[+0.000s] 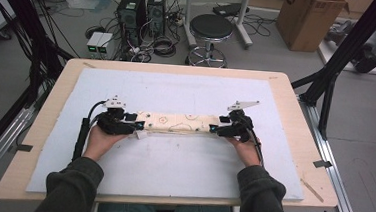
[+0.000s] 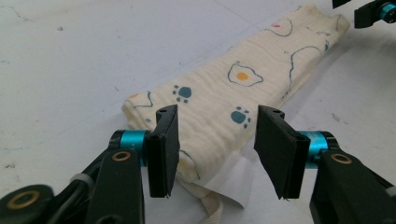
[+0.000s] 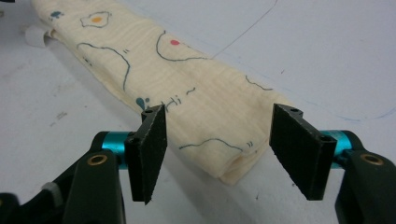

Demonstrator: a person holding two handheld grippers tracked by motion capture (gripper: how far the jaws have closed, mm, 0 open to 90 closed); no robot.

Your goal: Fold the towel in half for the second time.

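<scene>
White foam board (image 1: 171, 175) covers the wooden table (image 1: 38, 140), and beyond it the floor holds computer towers, cables, a black stool (image 1: 210, 30) and a cardboard box (image 1: 310, 19). At the left end of the board's middle, the left gripper (image 1: 133, 126) sits at one end of a folded cloth (image 1: 177, 123) — a cream strip printed with paw marks and fried eggs, lying flat across the board. In the left gripper view its jaws stand apart, one on each side of the cloth's end (image 2: 205, 116), pressing nothing; a white label and a tape loop poke out from under that end. Along the strip the folds look tidy and even. At the right end, the right gripper (image 1: 216, 129) is likewise parted, its pads either side of the folded corner (image 3: 233, 154) without touching it.

By my reading the folding into a long narrow band is done and both claws have let go — what may remain is a further fold end to end, or simply drawing the hands away.
</scene>
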